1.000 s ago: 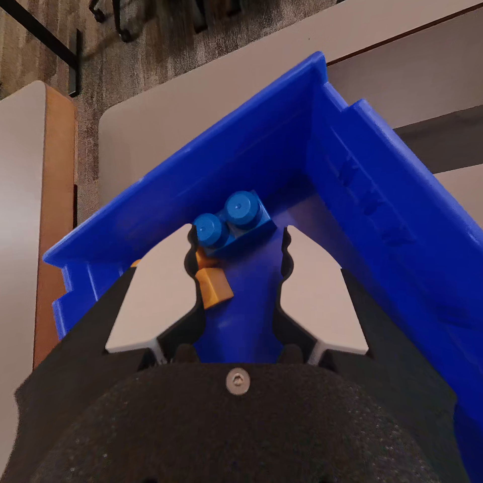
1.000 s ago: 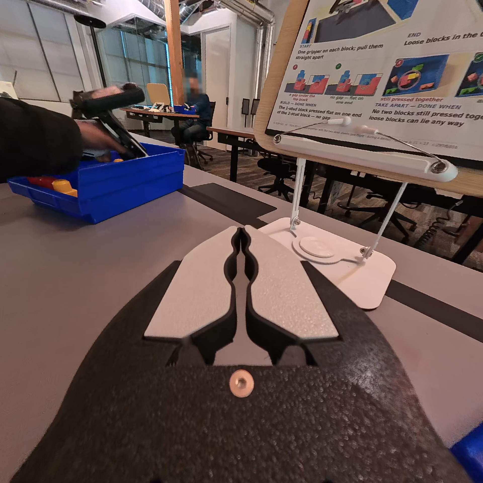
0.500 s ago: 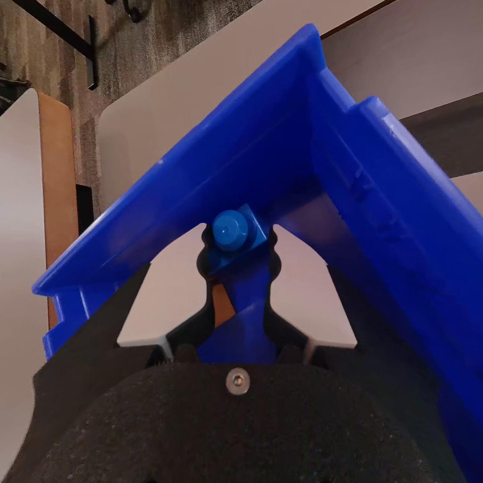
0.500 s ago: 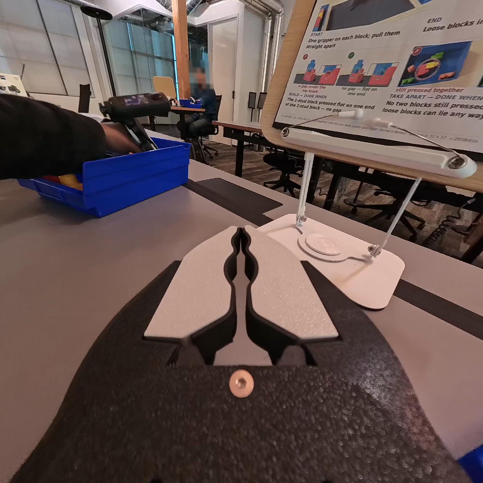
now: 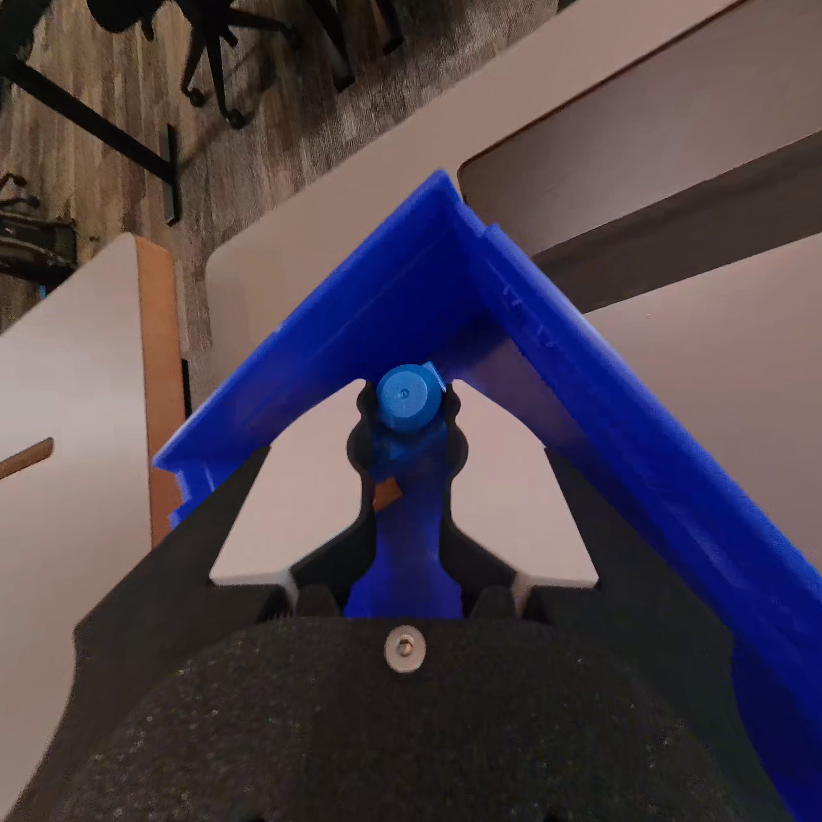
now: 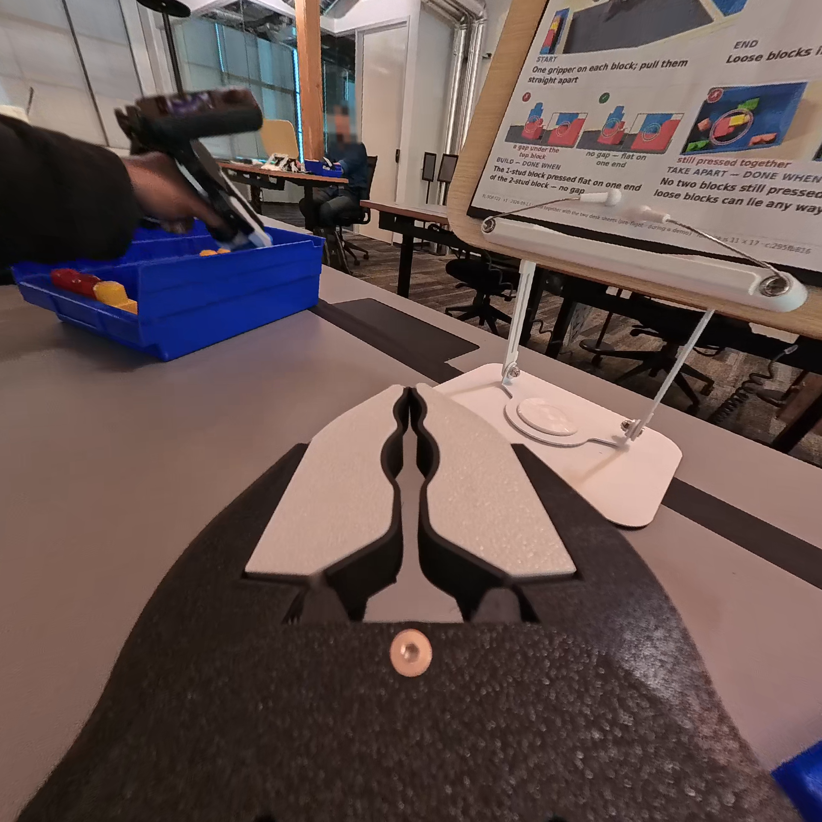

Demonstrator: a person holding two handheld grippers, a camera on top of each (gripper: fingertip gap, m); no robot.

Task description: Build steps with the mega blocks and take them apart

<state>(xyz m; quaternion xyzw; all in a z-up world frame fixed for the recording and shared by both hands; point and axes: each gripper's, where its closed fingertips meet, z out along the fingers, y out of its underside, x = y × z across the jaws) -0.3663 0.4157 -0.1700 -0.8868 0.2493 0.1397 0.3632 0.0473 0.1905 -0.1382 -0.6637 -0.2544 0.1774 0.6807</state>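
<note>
My left gripper (image 5: 407,400) is shut on a blue two-stud mega block (image 5: 402,402) and holds it above the far corner of the blue bin (image 5: 556,356). One stud faces the camera. An orange block (image 5: 386,493) shows below between the fingers. In the right wrist view the left gripper (image 6: 249,238) is tilted over the blue bin (image 6: 213,293), which holds red (image 6: 73,281), yellow (image 6: 110,292) and orange (image 6: 213,252) blocks. My right gripper (image 6: 408,393) is shut and empty, low over the grey table.
A white stand (image 6: 578,440) with a wooden instruction board (image 6: 645,133) is just right of my right gripper. A dark strip (image 6: 400,333) crosses the table. A blue object (image 6: 800,774) shows at the bottom right corner. A seated person and office chairs are far behind. The gap from one gripper's tips to the other's is roughly 50 centimetres.
My left gripper closed on the blue two-stud block in the bin corner and has lifted it up from the bin floor. The right gripper stayed shut and shifted only slightly.
</note>
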